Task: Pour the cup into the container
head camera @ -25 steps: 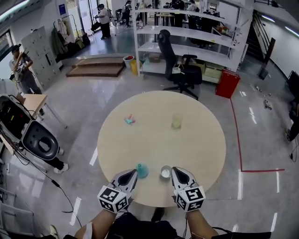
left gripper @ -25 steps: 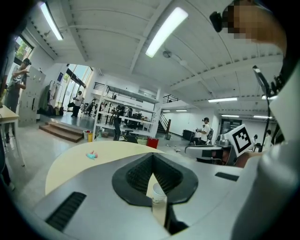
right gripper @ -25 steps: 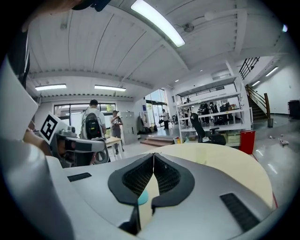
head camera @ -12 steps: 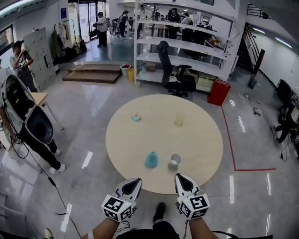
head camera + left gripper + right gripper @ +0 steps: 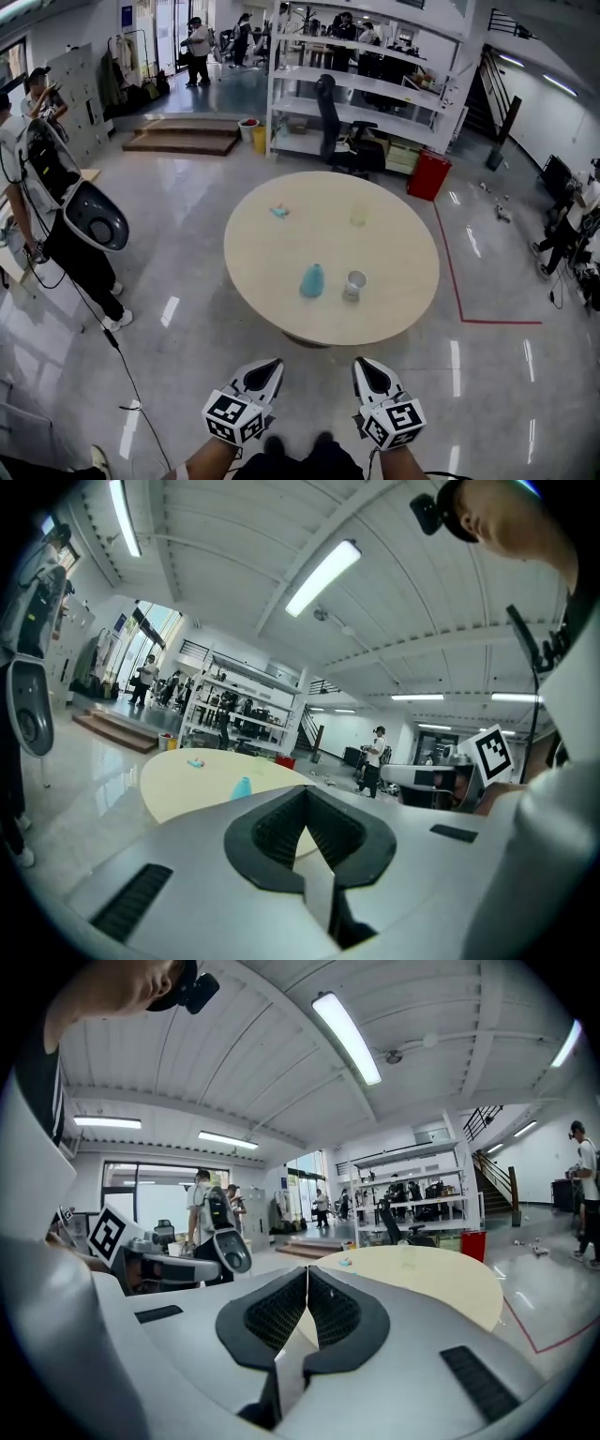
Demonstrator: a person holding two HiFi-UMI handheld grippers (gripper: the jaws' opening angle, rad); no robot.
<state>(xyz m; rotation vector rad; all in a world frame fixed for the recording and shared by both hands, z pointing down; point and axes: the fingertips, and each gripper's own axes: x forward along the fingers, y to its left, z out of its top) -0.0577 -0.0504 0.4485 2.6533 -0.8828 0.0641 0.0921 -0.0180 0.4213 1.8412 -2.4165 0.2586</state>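
Pale beige laminate is covering the round table [image 5: 281,253], which is filling the middle of the head view, well apart from me.

Position of task items:
- A blue cup [image 5: 312,280] and a small grey cup [image 5: 354,284] are standing near each other on the lower part of the tabletop, apart and not touching.
- A pale clear container [image 5: 358,215] is standing toward the table's upper edge, well apart from both cups.
- A small blue scrap [image 5: 279,212] is lying at the upper left of the tabletop.

Gripper state:
- I am holding the left gripper [image 5: 267,366] and the right gripper [image 5: 364,366] at the bottom of the frame, over bare floor, short of the table.
- In each gripper's own view the jaws are meeting pad to pad, with nothing between them. Both are closed and empty.

Handling assessment:
- Both cups are looking like small, light, thin-walled plastic, so I am expecting them to flex under a hard squeeze and slide on the smooth top.
- I am judging the side wall at mid-height to be the best hold, with the jaws across the width.
- Contents are too small to make out, so I am treating the cup as full and liable to spill.
- The container is also looking light, so a bump may be tipping it.
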